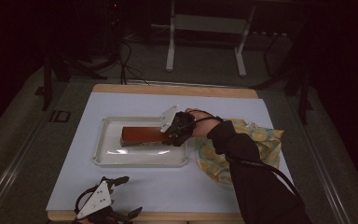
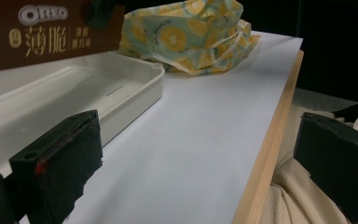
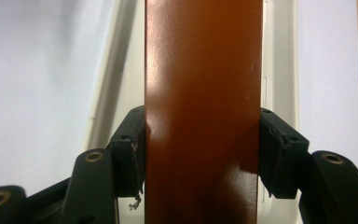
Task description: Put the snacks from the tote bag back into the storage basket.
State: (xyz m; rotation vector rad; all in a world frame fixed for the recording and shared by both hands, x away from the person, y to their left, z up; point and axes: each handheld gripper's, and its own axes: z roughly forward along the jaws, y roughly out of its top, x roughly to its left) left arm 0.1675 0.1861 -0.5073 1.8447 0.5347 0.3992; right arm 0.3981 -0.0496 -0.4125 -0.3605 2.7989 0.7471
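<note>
A long brown Oreo box (image 1: 142, 135) hangs over the white tray (image 1: 107, 158), lengthwise along it. My right gripper (image 1: 176, 133) is shut on the box's right end; in the right gripper view both pads press the sides of the box (image 3: 203, 107). The left gripper view shows the box's printed face (image 2: 42, 35) above the tray (image 2: 121, 88). My left gripper (image 1: 121, 196) rests at the table's front edge, left of centre, jaws wide apart with nothing between them (image 2: 196, 172).
A yellow-patterned cloth bag (image 1: 256, 140) lies crumpled right of the tray, under my right forearm. The white sheet (image 1: 168, 186) covers a wooden board with its edge (image 2: 265, 154) close by. Frame legs and cables stand on the floor beyond.
</note>
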